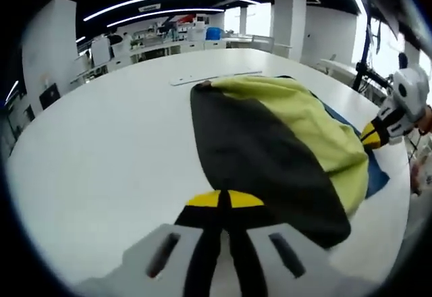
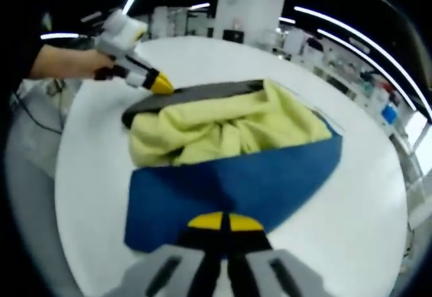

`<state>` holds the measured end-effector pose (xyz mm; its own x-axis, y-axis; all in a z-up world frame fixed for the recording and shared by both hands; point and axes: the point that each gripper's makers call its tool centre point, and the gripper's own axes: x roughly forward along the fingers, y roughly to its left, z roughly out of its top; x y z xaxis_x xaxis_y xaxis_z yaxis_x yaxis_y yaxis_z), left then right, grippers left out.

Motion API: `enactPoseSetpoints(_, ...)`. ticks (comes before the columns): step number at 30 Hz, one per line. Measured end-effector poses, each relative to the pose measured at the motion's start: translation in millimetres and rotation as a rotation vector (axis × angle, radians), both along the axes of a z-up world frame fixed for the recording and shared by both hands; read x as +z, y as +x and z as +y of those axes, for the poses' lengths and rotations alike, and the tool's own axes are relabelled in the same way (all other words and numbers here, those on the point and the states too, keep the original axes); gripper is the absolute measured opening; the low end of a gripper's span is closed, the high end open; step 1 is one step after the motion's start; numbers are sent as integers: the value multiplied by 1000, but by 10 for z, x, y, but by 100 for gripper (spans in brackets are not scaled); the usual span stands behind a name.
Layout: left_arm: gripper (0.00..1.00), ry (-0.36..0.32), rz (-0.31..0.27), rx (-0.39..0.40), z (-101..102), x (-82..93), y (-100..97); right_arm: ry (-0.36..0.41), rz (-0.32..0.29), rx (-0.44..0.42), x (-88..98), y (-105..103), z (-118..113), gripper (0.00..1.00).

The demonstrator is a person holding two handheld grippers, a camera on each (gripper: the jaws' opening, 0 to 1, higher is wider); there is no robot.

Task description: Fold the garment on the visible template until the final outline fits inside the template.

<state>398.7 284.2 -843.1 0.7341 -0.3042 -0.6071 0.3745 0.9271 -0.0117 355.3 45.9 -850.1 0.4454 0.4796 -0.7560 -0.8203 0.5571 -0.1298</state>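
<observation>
With jaws closed, the left gripper (image 1: 225, 201) is set at the dark edge of a yellow-green and dark grey garment (image 2: 223, 127) bunched on the blue template (image 2: 236, 185) on the white table (image 1: 101, 155), while the right gripper (image 2: 224, 221), jaws likewise closed, is held at the template's near edge.

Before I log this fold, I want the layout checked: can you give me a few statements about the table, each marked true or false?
1. The garment is yellow-green and dark grey. True.
2. The blue template is fully covered by the garment. False: much of it lies bare.
3. The table is white. True.
4. The garment is folded into a neat flat rectangle. False: it lies bunched and wrinkled.
5. Both tools are wide open. False: the left tool and right tool have their tips together.
</observation>
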Motion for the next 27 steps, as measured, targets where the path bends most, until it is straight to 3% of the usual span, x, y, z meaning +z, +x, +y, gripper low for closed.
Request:
enactPoseSetpoints(6,0,-22,6,12,45,-6,6,63,48,-52,14,11,-19,0)
enactPoseSetpoints(12,0,-47,-26,7,68,151,9,88,32,-69,133,26,-60,0)
enactPoseSetpoints(15,0,-104,-26,42,125,240,52,120,33,-90,221,45,-69,0)
enactPoseSetpoints(18,0,-96,-49,74,263,311,103,173,26,-131,359,97,-109,0)
enactPoseSetpoints(21,0,-138,-59,143,474,357,166,188,-3,-176,508,196,-248,0)
enactPoseSetpoints(27,0,-84,-63,191,794,333,230,242,-77,-316,779,488,-590,0)
